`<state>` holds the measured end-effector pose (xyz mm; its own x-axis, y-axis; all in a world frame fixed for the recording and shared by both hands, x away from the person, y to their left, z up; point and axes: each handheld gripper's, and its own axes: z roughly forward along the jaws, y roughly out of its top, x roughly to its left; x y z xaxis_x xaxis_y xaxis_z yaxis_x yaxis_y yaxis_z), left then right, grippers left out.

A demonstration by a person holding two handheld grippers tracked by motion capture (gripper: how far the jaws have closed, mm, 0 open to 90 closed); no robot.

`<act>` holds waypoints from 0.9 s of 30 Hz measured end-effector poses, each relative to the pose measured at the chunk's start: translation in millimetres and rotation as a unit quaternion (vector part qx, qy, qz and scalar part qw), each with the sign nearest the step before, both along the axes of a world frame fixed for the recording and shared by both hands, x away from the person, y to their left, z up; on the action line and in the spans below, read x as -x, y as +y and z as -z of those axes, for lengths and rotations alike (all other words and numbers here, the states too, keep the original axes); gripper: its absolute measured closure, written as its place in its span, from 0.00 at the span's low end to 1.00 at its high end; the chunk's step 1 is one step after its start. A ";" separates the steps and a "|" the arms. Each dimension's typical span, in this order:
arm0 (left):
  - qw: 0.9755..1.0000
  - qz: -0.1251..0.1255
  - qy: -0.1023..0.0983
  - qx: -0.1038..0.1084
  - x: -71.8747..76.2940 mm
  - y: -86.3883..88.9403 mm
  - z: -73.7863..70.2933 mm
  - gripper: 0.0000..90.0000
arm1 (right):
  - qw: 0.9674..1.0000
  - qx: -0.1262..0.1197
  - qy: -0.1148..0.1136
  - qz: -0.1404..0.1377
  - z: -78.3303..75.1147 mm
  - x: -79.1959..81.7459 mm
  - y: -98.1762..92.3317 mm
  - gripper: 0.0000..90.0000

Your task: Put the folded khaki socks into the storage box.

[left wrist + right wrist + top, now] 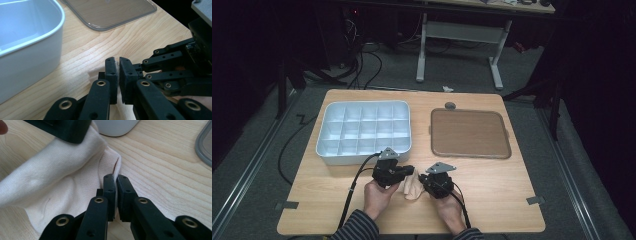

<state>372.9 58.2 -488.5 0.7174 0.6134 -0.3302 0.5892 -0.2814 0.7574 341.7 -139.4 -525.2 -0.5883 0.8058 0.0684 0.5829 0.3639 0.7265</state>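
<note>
2 grippers pinch a cream cloth [412, 186] near the table's [492, 200] near edge.
Left gripper [118, 75] and right gripper [116, 192] each clamp a cloth edge; bare wood lies right; the white tray [362, 131] and brown lid [469, 133] sit farther off. Cloth soft, rumpled.

Cream cloth [412, 185] (bunched) on table.

One cloth [412, 186] lies on the counter [492, 190]. There is one white box [363, 131] and one brown tray [469, 133]. Two tongs, left [409, 171] and right [424, 180].

The left gripper [408, 172] and right gripper [423, 181] point toward each other, both jaws closed, hands low.
</note>
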 end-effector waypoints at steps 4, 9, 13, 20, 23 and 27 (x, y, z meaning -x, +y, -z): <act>1.000 0.003 0.004 0.001 -1.9 -3.7 1.5 0.96 | 1.000 0.000 0.002 -0.003 -0.1 -0.4 0.4 0.96; 1.000 0.006 -0.001 -0.004 -3.4 -7.1 1.7 0.96 | 1.000 -0.003 0.001 -0.008 0.6 -1.0 0.7 0.96; 1.000 0.008 -0.007 -0.006 -5.3 -10.5 -0.6 0.96 | 1.000 -0.003 0.001 -0.009 1.0 -1.2 1.9 0.96; 1.000 0.006 -0.009 -0.009 -10.1 -14.9 1.3 0.96 | 1.000 -0.008 0.002 -0.013 1.6 -3.6 3.8 0.96; 1.000 0.007 -0.010 -0.018 -10.9 -16.5 4.2 0.96 | 1.000 -0.008 0.002 -0.016 1.7 -5.0 5.5 0.96; 1.000 0.004 -0.010 -0.028 -12.4 -17.6 8.4 0.96 | 1.000 -0.010 0.001 -0.021 2.0 -6.4 7.6 0.95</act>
<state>385.3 40.6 -496.9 0.7289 0.6242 -0.2812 0.5713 -0.3283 0.7522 348.1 -131.9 -527.2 -0.6211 0.7791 0.0854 0.5687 0.3731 0.7331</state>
